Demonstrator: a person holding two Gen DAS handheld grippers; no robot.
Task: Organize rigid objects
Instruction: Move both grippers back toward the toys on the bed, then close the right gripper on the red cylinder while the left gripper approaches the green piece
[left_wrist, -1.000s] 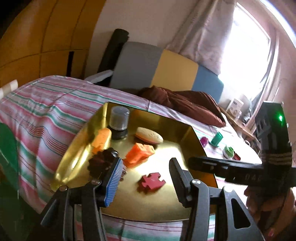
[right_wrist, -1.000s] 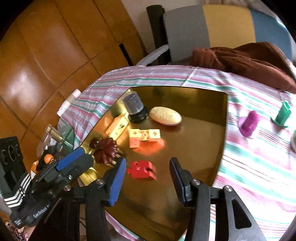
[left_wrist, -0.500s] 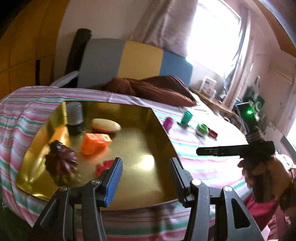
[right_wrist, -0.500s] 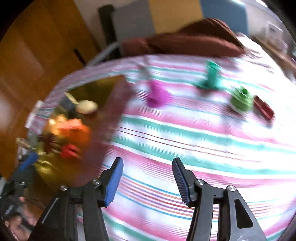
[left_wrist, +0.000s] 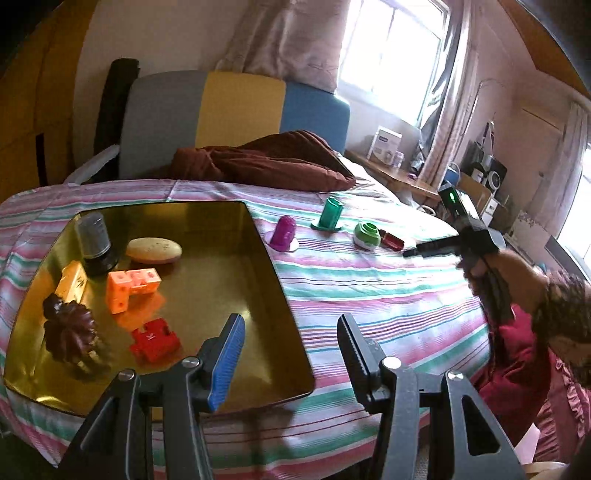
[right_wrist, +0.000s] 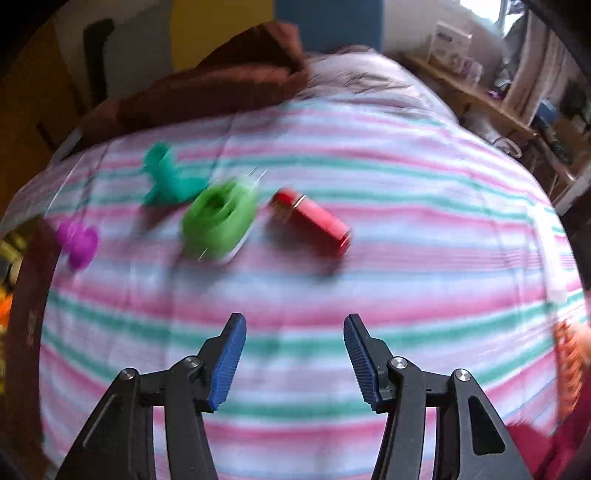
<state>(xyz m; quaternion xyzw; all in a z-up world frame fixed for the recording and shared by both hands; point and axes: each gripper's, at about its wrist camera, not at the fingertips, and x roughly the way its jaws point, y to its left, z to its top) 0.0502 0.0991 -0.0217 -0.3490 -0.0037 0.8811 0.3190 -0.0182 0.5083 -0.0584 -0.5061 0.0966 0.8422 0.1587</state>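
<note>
The right tool hangs over the striped bed cover with its jaws wide and nothing between them, and the likeliest next pick, the red block, lies ahead of it and a little up the bed, just right of the green round piece. The red block's long axis runs slantwise, from upper left to lower right in the right wrist view, so the jaws would probably need to turn across that line to close on its narrow sides. The view is blurred, so finer detail of the block cannot be told. The left tool is also wide and empty, sitting near the corner of the gold tray, well apart from the loose pieces; the right hand is clearly the nearer. Left of the green round piece stand the teal piece and the purple piece, all 4 on the cover outside the tray. The green round piece sits just beside the red block and could be knocked by the left jaw. In the tray already lie an orange block, a red puzzle piece and others.
</note>
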